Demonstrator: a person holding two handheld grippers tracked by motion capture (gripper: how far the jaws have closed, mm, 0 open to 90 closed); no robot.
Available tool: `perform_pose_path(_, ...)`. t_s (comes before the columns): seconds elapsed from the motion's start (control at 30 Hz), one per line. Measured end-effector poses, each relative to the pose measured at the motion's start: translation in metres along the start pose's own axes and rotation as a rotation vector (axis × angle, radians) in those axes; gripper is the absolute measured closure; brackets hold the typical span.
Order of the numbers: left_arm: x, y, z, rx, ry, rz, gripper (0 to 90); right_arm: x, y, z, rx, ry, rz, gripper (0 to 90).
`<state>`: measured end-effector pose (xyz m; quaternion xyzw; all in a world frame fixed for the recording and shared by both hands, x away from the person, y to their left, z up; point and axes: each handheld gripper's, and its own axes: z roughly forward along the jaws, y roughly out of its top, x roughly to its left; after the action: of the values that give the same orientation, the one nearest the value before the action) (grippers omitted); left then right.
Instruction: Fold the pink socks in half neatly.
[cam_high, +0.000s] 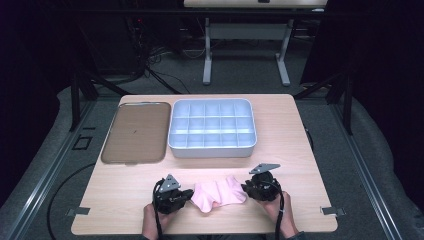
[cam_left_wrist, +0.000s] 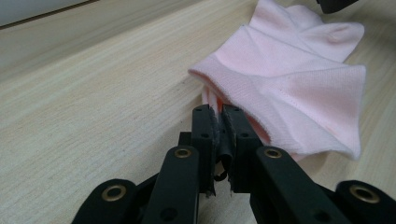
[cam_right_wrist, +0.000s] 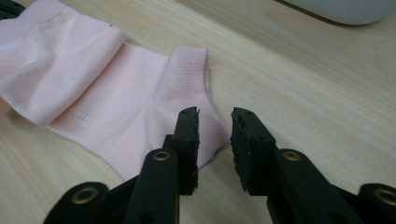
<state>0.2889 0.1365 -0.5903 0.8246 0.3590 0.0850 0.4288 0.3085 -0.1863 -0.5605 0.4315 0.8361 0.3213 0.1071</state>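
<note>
Two grippers, one in each hand, sit at the near edge of the table (cam_high: 300, 150), and between them lies a bundle of pale pink socks (cam_high: 220, 196). At least two layers of sock show, one lying across another, though the exact count is hard to tell from the crumpled heap.

Left gripper (cam_high: 186, 194) first: its jaws are pinched almost together, and in the left gripper view a thin fold of the pink cuff runs right down between the pads (cam_left_wrist: 218, 122). That's a grip on the fabric, tight and narrow.

Over to the right gripper (cam_high: 247, 187): its jaws stand a little apart, a narrow gap between the pads (cam_right_wrist: 215, 127). The left pad hangs over the edge of the sock, the right pad over bare wood, and nothing is clamped between them. The sock's ribbed cuff (cam_right_wrist: 190, 70) lies just past the tips, flat on the tabletop.

Both of the person's hands hold the gripper bodies from below, forearms coming in over the table's near edge, and a black cable trails from each.

Further out, well apart from the socks, one white divided tray (cam_high: 212, 150) sits near the middle of the table, with three rows of compartments. Just beside it on the left lies one flat brown tray (cam_high: 135, 132), its surface bare. The wood between the socks and both trays is open.

Beyond the table, a second desk's white legs (cam_high: 206, 55) stand on the grey floor among loose cables.
</note>
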Motion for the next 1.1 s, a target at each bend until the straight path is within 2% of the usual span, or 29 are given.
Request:
perform_pose_path(0.07,0.0,0.0,0.0,0.0,0.0,0.0,84.0,0.001,0.001,0.003,0.007,0.002,0.0,65.1)
perform_pose_path(0.17,0.0,0.0,0.0,-0.001,0.002,0.001,84.0,0.002,0.0,0.008,0.026,0.006,-0.002,61.8)
perform_pose_path(0.27,0.0,0.0,0.0,-0.001,0.002,0.001,84.1,0.002,-0.001,0.01,0.026,0.001,-0.01,65.0)
perform_pose_path(0.37,0.0,0.0,0.0,0.0,0.002,0.001,84.1,0.002,-0.001,0.009,0.035,-0.025,-0.03,70.6)
perform_pose_path(0.47,0.0,0.0,0.0,0.0,0.001,0.001,84.2,0.003,-0.001,0.01,0.03,-0.007,-0.024,81.5)
perform_pose_path(0.5,0.0,0.0,0.0,0.0,0.001,0.001,84.2,0.002,-0.002,0.01,0.027,0.0,-0.02,82.3)
perform_pose_path(0.73,0.0,0.0,0.0,0.0,-0.004,-0.001,84.3,0.0,-0.004,0.01,0.009,0.023,0.035,83.9)
perform_pose_path(0.8,0.0,0.0,0.0,0.001,-0.002,0.0,84.3,0.0,-0.003,0.008,0.019,0.026,0.023,83.9)
perform_pose_path(0.93,0.0,0.0,0.0,-0.001,0.003,0.002,84.3,0.004,0.0,-0.002,-0.026,0.035,0.025,83.9)
perform_pose_path(1.1,-0.001,0.0,0.0,0.0,0.002,0.002,84.3,0.007,0.007,-0.015,-0.052,0.059,0.017,83.9)
